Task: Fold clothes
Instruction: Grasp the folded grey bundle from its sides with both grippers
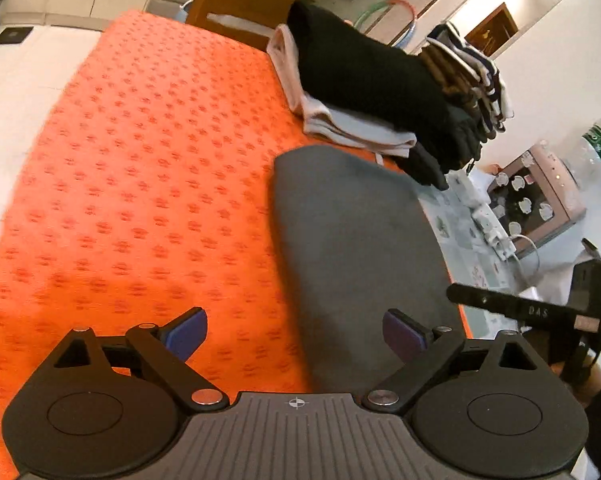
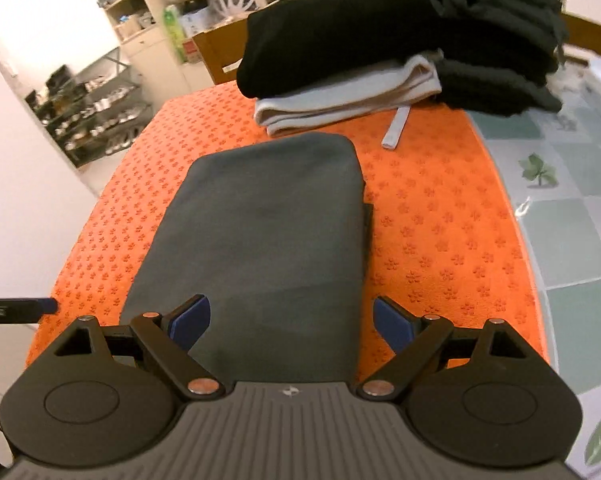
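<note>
A dark grey garment (image 2: 260,240) lies folded into a long flat rectangle on the orange flower-patterned mat (image 2: 440,232). My right gripper (image 2: 290,326) hovers open above its near end, blue pads spread wide, nothing between them. In the left wrist view the same grey garment (image 1: 352,248) runs along the mat's (image 1: 140,184) right side. My left gripper (image 1: 296,334) is open over the garment's left edge and holds nothing. The right gripper's body (image 1: 540,312) shows at that view's right edge.
Behind the grey garment sits a stack: a black garment (image 2: 360,28) on a folded light grey one (image 2: 340,96), with more dark and striped clothes (image 1: 472,76) beside it. A white strap (image 2: 394,128) lies on the mat. A patterned box (image 1: 536,200), a plastic bottle (image 1: 596,148) and a wooden chair (image 1: 240,4) stand nearby.
</note>
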Action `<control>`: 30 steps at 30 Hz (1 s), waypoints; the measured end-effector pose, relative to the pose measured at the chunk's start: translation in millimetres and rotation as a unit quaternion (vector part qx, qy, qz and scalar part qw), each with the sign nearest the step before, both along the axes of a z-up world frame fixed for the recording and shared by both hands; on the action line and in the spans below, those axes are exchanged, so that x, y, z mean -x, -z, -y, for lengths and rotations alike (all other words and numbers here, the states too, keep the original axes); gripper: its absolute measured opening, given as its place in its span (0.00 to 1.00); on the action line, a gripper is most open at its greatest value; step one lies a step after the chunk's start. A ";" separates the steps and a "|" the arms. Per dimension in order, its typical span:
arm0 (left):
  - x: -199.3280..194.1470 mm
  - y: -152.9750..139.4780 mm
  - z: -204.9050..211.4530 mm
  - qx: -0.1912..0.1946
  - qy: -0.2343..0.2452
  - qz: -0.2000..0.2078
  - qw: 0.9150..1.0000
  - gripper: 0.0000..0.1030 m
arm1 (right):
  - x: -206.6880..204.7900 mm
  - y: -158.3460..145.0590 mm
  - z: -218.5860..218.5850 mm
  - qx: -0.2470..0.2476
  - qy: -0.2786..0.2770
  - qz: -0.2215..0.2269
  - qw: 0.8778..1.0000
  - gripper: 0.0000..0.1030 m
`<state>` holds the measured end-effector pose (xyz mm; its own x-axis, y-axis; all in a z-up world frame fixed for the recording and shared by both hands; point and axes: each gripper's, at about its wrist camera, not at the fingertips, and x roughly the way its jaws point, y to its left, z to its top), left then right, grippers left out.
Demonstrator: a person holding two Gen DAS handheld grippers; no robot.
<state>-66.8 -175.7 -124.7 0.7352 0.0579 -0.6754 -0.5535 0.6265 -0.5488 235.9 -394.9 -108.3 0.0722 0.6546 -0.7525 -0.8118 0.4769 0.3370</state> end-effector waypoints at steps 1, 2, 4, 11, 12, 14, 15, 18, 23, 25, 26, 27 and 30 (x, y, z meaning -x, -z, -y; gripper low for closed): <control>-10.1 2.4 1.9 0.000 0.001 0.005 1.000 0.92 | -6.6 3.7 1.6 -0.005 -0.004 -0.007 1.000 0.90; -20.3 4.7 3.7 -0.001 0.003 0.011 1.000 0.92 | -12.8 8.3 2.9 -0.009 0.004 -0.018 1.000 0.90; -36.5 11.0 3.0 -0.002 0.002 0.009 1.000 0.92 | -23.5 18.2 5.6 -0.025 0.018 -0.050 0.998 0.90; -75.5 22.6 -0.7 -0.009 -0.015 -0.031 0.999 0.90 | -32.9 42.8 0.9 -0.062 0.024 -0.104 0.992 0.90; -79.7 24.3 -0.9 -0.012 -0.013 -0.041 0.999 0.89 | -33.0 45.6 -0.6 -0.064 0.024 -0.106 0.992 0.90; -85.2 30.1 -1.7 -0.008 -0.011 -0.064 0.998 0.81 | -33.2 51.2 -3.6 -0.070 0.022 -0.111 0.991 0.91; -88.0 33.0 -2.2 -0.006 -0.010 -0.076 0.997 0.80 | -33.4 54.0 -5.1 -0.073 0.021 -0.113 0.991 0.92; -90.3 37.2 -2.9 0.005 -0.012 -0.080 0.997 0.79 | -33.7 62.4 -9.6 -0.081 0.019 -0.120 0.989 0.97; -93.8 37.6 -5.5 0.022 -0.006 -0.074 0.997 0.75 | -29.5 59.7 -19.3 -0.092 -0.011 -0.121 0.988 0.95; -98.9 37.8 -5.3 0.030 0.004 -0.070 0.997 0.75 | -28.5 57.2 -22.1 -0.092 -0.015 -0.111 0.989 0.95; -101.9 37.1 -3.6 0.027 0.009 -0.070 0.997 0.76 | -33.0 59.7 -22.1 -0.084 0.001 -0.110 0.990 0.95; -103.9 37.4 -1.9 0.024 0.012 -0.073 0.997 0.76 | -37.5 62.2 -22.1 -0.076 0.016 -0.109 0.991 0.95; -104.2 39.1 -0.1 0.023 0.012 -0.072 0.997 0.76 | -35.5 59.9 -28.9 -0.076 0.007 -0.111 0.991 0.95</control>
